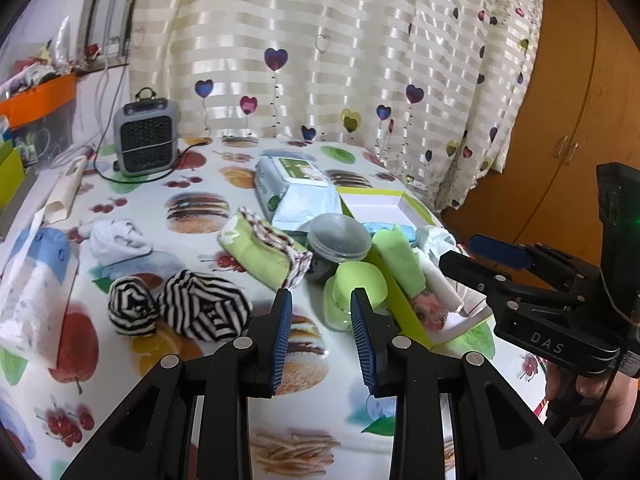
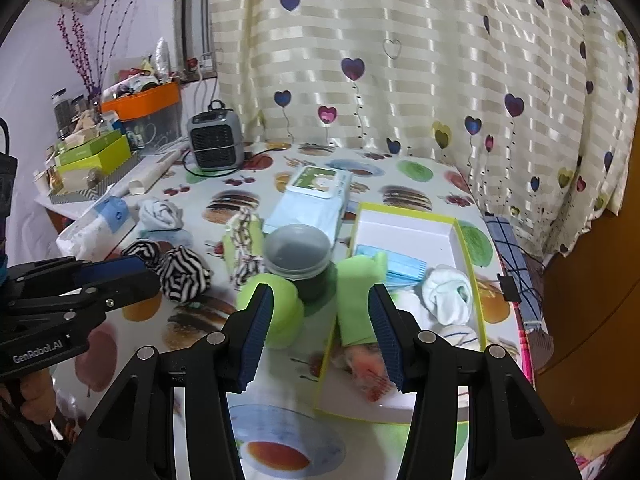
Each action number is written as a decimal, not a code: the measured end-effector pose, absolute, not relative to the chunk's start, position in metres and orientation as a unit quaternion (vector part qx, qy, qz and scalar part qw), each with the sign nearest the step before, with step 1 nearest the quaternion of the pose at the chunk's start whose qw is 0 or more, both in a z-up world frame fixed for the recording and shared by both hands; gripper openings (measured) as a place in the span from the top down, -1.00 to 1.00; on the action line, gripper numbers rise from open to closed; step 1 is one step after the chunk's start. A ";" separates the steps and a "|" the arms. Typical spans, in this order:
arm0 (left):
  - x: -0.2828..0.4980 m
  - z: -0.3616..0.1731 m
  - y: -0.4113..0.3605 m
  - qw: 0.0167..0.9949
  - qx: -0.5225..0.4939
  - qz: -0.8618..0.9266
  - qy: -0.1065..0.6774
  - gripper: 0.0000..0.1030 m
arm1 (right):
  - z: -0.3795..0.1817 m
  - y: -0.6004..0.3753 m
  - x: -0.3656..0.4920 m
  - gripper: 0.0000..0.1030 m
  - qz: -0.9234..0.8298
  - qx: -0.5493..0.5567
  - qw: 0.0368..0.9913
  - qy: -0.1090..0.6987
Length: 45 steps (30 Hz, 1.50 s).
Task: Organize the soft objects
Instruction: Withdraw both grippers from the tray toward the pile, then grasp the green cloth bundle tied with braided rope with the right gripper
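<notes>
A food-print tablecloth (image 1: 192, 208) covered the table before a heart-dotted curtain (image 1: 320, 60). Both the left gripper (image 1: 320, 320) and right gripper (image 2: 320, 316) hung spread, holding nothing. Two striped sock balls (image 1: 176, 312) lay at ten o'clock of the left gripper; the green-rimmed box (image 2: 464, 248) holding soft items sat at one o'clock of the right.

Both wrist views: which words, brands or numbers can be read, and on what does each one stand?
"DAS": on the black body of the right hand-held gripper.
"GenRobot.AI": on the black body of the left hand-held gripper.
Wipes pack: green label with print, too small and blurred to read.
Nothing else readable.
</notes>
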<state>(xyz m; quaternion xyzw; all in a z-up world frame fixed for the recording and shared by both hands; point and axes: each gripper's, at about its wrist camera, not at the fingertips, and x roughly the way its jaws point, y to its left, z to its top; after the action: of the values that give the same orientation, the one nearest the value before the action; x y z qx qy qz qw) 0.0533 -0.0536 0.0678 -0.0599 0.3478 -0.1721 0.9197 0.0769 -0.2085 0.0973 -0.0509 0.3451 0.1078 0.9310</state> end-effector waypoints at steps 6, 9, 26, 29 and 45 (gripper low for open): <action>0.047 0.069 -0.043 0.922 -0.065 -0.162 0.345 0.44 | 0.101 -0.196 0.071 0.02 0.121 -0.058 0.932 0.337; 0.046 0.068 -0.038 0.923 -0.069 -0.157 0.344 0.44 | 0.102 -0.190 0.069 0.02 0.126 -0.060 0.932 0.334; 0.046 0.060 -0.017 0.923 -0.087 -0.135 0.349 0.44 | 0.101 -0.175 0.068 0.01 0.154 -0.065 0.930 0.328; 0.047 0.059 -0.014 0.923 -0.089 -0.133 0.350 0.44 | 0.101 -0.173 0.068 0.01 0.159 -0.065 0.929 0.328; 0.053 0.045 0.005 0.920 -0.098 -0.108 0.363 0.35 | 0.095 -0.160 0.074 0.00 0.192 -0.062 0.922 0.331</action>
<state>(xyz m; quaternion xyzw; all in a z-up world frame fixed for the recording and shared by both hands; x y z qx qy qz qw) 0.0532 0.0051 0.0454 -0.0984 0.3630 -0.1084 0.9202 0.0737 -0.1599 0.0948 -0.0623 0.3306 0.1916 0.9220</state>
